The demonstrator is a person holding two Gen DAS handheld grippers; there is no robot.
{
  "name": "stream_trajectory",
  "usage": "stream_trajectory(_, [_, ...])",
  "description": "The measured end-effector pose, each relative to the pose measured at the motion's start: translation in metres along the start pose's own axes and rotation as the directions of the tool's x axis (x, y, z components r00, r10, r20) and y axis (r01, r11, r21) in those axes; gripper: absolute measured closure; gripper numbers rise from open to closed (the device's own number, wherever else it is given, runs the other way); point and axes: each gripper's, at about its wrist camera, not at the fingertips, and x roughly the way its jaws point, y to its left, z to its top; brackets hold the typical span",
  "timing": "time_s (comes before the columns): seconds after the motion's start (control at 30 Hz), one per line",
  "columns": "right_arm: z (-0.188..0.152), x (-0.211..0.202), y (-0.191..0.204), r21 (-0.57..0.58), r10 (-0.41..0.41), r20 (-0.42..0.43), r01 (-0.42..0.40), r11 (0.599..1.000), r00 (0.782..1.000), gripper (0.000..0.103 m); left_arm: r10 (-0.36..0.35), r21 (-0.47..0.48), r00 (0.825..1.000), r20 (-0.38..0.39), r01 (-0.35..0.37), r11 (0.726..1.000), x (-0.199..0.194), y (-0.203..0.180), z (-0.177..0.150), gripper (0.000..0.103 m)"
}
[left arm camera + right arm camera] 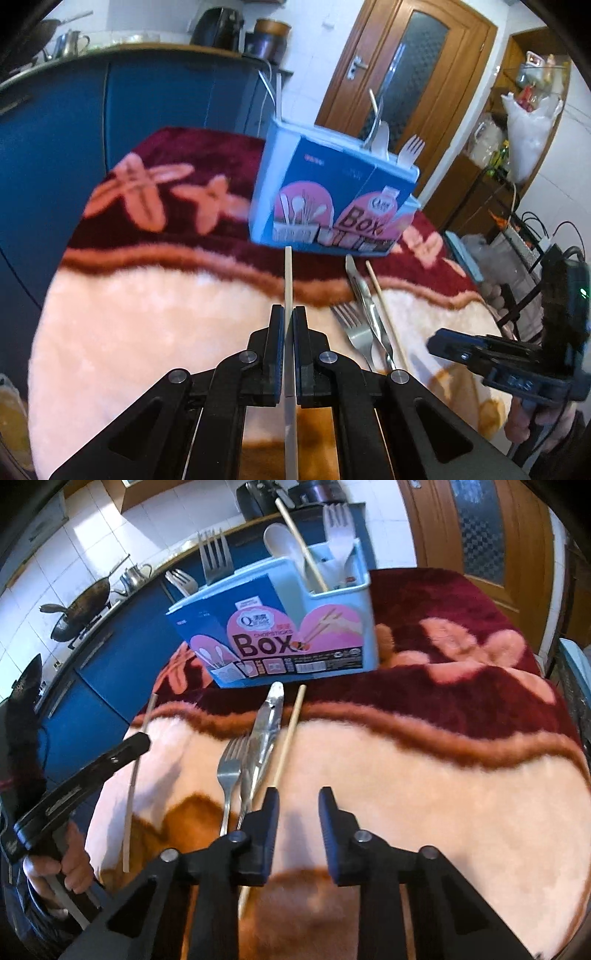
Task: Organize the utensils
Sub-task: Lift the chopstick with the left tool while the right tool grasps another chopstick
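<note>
My left gripper (289, 314) is shut on a pale wooden chopstick (288, 273) that points toward the blue utensil box (332, 192). The held chopstick also shows in the right wrist view (135, 771). The box (280, 635) stands on the blanket and holds forks, a white spoon and a chopstick. A metal fork (229, 771), a metal knife (264, 731) and a second chopstick (286, 746) lie together on the blanket before the box. My right gripper (297, 797) is open and empty, just right of these. The left gripper also shows at the left of the right wrist view (110, 757).
A fluffy red and cream blanket (424, 794) covers the table. Blue kitchen cabinets (129, 110) stand behind, with a wok (79, 613) and kettle on the counter. A wooden door (402, 74) and cluttered shelves (517, 129) are at the right.
</note>
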Motion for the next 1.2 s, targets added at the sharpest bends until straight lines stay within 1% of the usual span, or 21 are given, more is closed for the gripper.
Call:
stream_trajectory(0.13, [0.014,0.014,0.013,-0.025,-0.005,-0.048,0.004,1.0,0.999,0.08,-0.017,-0.007,0.997,0.072,0.018,1.0,-0.016,0.005,0.001,0.099])
stream_trajectory(0.27, [0.028,0.03,0.019,-0.053,-0.055,-0.086,0.051,0.997,0.995,0.082,-0.028,0.009,0.989,0.142,0.027,1.0,-0.028,0.006,0.002,0.099])
stream_trajectory(0.4, [0.037,0.042,0.019,-0.073,-0.118,-0.101,0.111,0.991,0.988,0.083,-0.037,0.006,0.985,0.17,0.037,0.999,-0.033,0.008,0.004,0.099])
stream_trajectory(0.53, [0.044,0.047,0.023,-0.08,-0.132,-0.11,0.124,0.989,0.985,0.083,-0.047,0.016,0.979,0.197,0.045,0.999,-0.039,0.009,0.001,0.099])
stream_trajectory(0.67, [0.044,0.047,0.024,-0.08,-0.118,-0.112,0.11,0.991,0.987,0.083,-0.062,0.011,0.979,0.196,0.061,0.998,-0.039,0.01,0.0,0.099])
stream_trajectory(0.77, [0.045,0.048,0.017,-0.066,-0.11,-0.109,0.103,0.993,0.988,0.083,-0.061,0.004,0.979,0.196,0.061,0.998,-0.038,0.011,0.0,0.099])
stream_trajectory(0.9, [0.048,0.049,0.009,-0.038,-0.068,-0.114,0.064,0.997,0.991,0.084,-0.068,-0.002,0.98,0.187,0.07,0.998,-0.033,0.011,0.0,0.099])
stream_trajectory(0.93, [0.048,0.049,0.007,-0.03,-0.058,-0.113,0.055,0.998,0.992,0.085,-0.068,0.0,0.98,0.185,0.069,0.998,-0.032,0.01,0.0,0.099])
stream_trajectory(0.97, [0.048,0.048,0.005,-0.024,-0.061,-0.109,0.059,0.998,0.992,0.094,-0.067,0.0,0.981,0.184,0.068,0.998,-0.032,0.01,0.0,0.099])
stream_trajectory(1.0, [0.047,0.046,0.002,-0.012,-0.053,-0.1,0.053,0.999,0.994,0.096,-0.067,0.0,0.981,0.183,0.068,0.998,-0.032,0.009,0.0,0.099])
stream_trajectory(1.07, [0.045,0.04,-0.006,0.014,-0.032,-0.082,0.034,0.999,0.996,0.097,-0.066,-0.001,0.981,0.182,0.067,0.998,-0.031,0.008,0.001,0.099])
stream_trajectory(1.2, [0.037,0.022,-0.014,0.05,0.013,-0.012,-0.013,0.999,1.0,0.097,-0.056,-0.001,0.982,0.183,0.057,0.998,-0.031,0.007,0.003,0.099])
